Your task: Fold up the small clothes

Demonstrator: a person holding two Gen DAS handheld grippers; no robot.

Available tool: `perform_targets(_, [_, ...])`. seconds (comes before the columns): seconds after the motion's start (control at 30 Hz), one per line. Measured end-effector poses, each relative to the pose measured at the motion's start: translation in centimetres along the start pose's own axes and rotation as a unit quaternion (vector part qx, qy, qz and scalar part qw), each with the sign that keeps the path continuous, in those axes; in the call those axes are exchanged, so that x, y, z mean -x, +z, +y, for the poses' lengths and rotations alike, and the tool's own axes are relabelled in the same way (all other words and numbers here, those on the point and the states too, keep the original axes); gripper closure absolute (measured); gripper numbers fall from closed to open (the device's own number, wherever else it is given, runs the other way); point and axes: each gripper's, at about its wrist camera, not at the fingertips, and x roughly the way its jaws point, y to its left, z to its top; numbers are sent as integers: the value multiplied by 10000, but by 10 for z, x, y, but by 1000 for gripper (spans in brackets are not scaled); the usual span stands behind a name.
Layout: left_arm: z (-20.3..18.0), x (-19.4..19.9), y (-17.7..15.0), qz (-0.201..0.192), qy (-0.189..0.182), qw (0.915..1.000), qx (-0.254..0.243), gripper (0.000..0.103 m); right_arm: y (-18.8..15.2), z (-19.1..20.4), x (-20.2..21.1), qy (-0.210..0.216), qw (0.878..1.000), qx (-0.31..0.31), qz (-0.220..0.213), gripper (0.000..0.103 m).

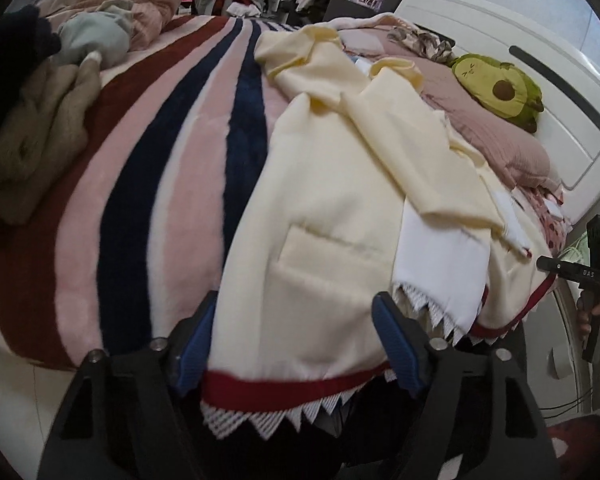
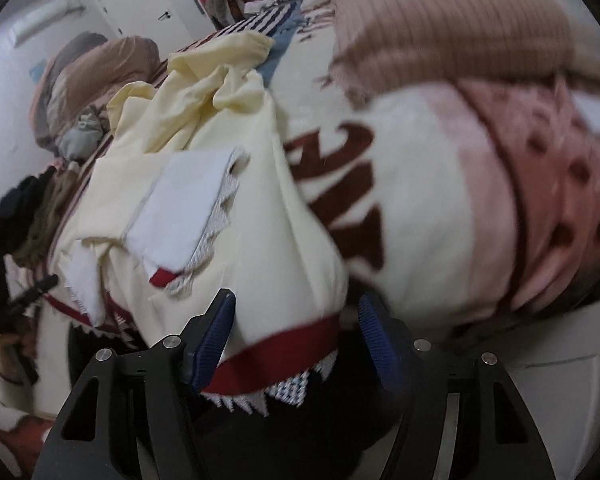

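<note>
- We see a bed filling both views, covered by a plush striped blanket (image 1: 148,168) in pink, cream, navy and maroon; in the right wrist view its cream part carries large maroon letters.
- On the blanket lies the task's thing, a pale yellow garment (image 1: 340,184) with a red hem band (image 1: 284,390) and white zigzag lace. It runs from the lower centre to the upper middle of the left wrist view, rumpled, with a white lining panel (image 1: 436,264) turned out at lower right.
- A dusty pink pillow (image 1: 496,132) sits at the right of the left wrist view, with an avocado plush toy (image 1: 500,88) on it.
- A heap of other clothes (image 1: 32,128) occupies the left edge.
- Our left gripper (image 1: 296,344) stands at the bottom centre, its blue-padded jaws moderately wide, straddling the hem edge; we see no pad pressing the cloth.
- Our right gripper (image 2: 296,340) likewise stands apart around the red hem corner (image 2: 284,352), not clamped. The view is blurred.
- Risks, as we judge them: the hem hangs over the bed edge, so the unheld garment could slide off. Closing now might pinch blanket with cloth, or catch only lace and skew the fold. The loose lining could bunch inside.
- We see no containers here, so nothing is held in any.
</note>
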Motion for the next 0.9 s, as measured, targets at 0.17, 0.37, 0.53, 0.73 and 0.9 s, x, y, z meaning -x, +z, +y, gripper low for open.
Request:
perform_targets(0.17, [-1, -1, -8, 147, 36, 9999, -7, 48, -7, 9, -12, 437, 9990, -3, 89, 60])
perform_targets(0.37, [-5, -1, -9, 208, 215, 9995, -142, 74, -8, 19, -21, 940, 9951, 56, 292, 94])
perform_targets(0.53, [0, -1, -11, 215, 52, 9998, -1, 73, -7, 28, -25, 1350, 9901, 85, 380, 96])
perform_targets(0.73, [-11, -7, -17, 330, -33, 9994, -88, 45, -8, 27, -33, 1271, 9909, -14, 448, 76])
perform_targets(0.9, [-10, -10, -15, 345, -18, 9993, 137, 47, -7, 26, -39, 1370, 9896, -101, 421, 75])
